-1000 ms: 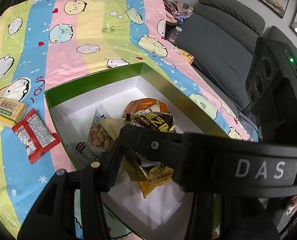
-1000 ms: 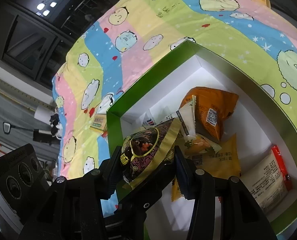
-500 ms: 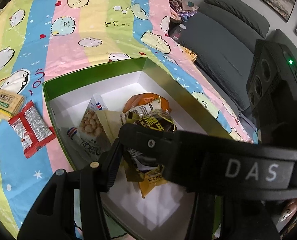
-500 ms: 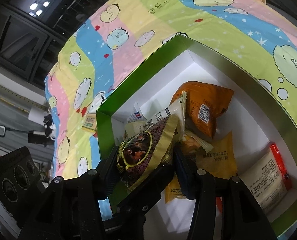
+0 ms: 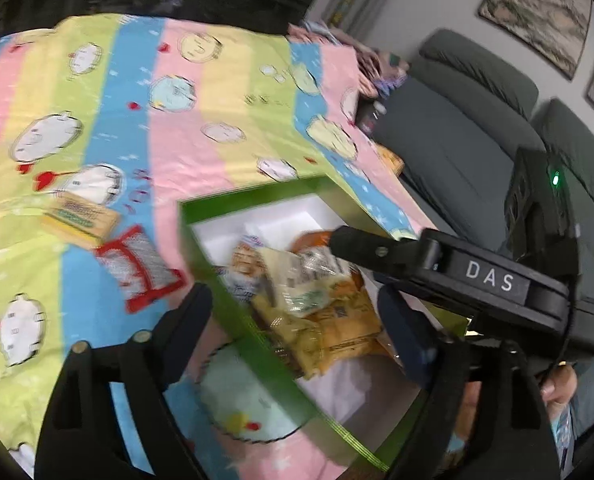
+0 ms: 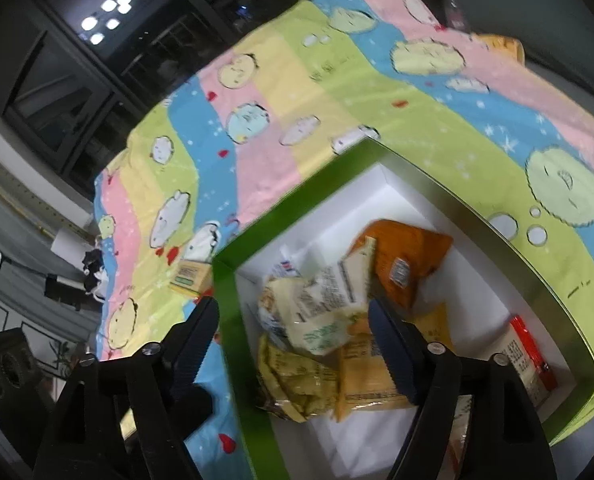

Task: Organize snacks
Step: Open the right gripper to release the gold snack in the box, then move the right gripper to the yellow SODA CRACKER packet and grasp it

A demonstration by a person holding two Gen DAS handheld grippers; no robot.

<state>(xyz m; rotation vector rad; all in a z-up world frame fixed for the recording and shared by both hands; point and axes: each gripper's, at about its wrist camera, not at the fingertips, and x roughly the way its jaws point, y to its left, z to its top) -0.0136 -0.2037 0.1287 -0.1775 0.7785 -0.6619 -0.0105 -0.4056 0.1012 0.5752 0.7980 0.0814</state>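
A green box with a white inside (image 5: 233, 312) (image 6: 227, 320) lies on the striped cartoon cloth and holds several snack packets: an orange one (image 6: 409, 256), pale and yellow ones (image 6: 321, 320) (image 5: 317, 308). My right gripper (image 6: 295, 328) is open and empty above the box's left wall. My left gripper (image 5: 297, 320) is open and empty over the same box; the right gripper's black body (image 5: 457, 276) crosses its view. A red packet (image 5: 141, 268) and a yellow cracker pack (image 5: 81, 216) lie on the cloth left of the box.
A grey sofa (image 5: 457, 128) stands beyond the cloth's far right edge, with folded clothes (image 5: 361, 52) near it. Dark windows (image 6: 77, 60) are behind. A red-edged packet (image 6: 525, 356) lies in the box's right corner.
My right gripper has opened and let go of the dark purple-and-gold packet, which is no longer between its fingers. Both grippers have drawn back and shifted left; the views are motion-blurred.
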